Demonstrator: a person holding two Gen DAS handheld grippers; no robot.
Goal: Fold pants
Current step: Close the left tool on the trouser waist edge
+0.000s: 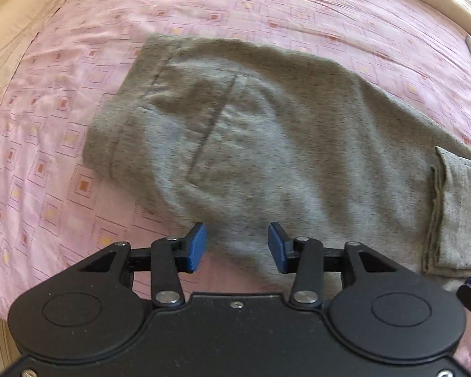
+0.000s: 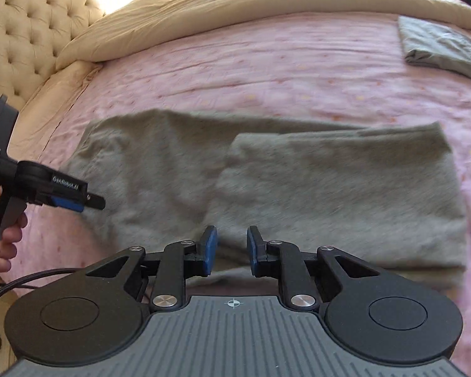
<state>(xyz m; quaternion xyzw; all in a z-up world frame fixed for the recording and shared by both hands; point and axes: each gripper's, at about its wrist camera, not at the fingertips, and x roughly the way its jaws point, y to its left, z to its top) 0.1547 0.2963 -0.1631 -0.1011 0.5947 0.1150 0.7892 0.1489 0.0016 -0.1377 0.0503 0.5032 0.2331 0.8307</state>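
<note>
Left wrist view: grey sweatpants (image 1: 267,132) lie flat on the pink patterned bedspread (image 1: 47,144), waistband end to the far left, legs running off to the right.
Folded part: on the right, a leg end (image 1: 461,213) is doubled back over the cloth, its hem edge showing.
Left gripper (image 1: 237,248): jaws parted and empty, blue pads (image 1: 197,245) clear of the fabric, hovering over the near edge of the pants.
Other tool: a sliver of black and blue shows at the right edge, apparently the second gripper.

Right wrist view: the same pants (image 2: 267,188) stretch across the bed, the doubled-over leg layer (image 2: 345,188) covering the right half.
Right gripper (image 2: 232,249): jaws apart by a narrow gap, nothing between them, poised above the near edge around the middle of the garment.
Left gripper seen from here (image 2: 91,202): held in a person's hand (image 2: 6,235) at the left, its tip over the near left part of the pants; its opening is hard to read from this angle.
Bystanders: a folded grey cloth (image 2: 442,47) at the far right, a beige duvet (image 2: 235,6) beyond, a tufted headboard (image 2: 31,31) at the far left.

Step in hand: I'd say one fold is laid and both tongs are released, shifting to a new hold.
Next move: likely each gripper must pinch all layers at one end, lift together and carry them evenly across.
</note>
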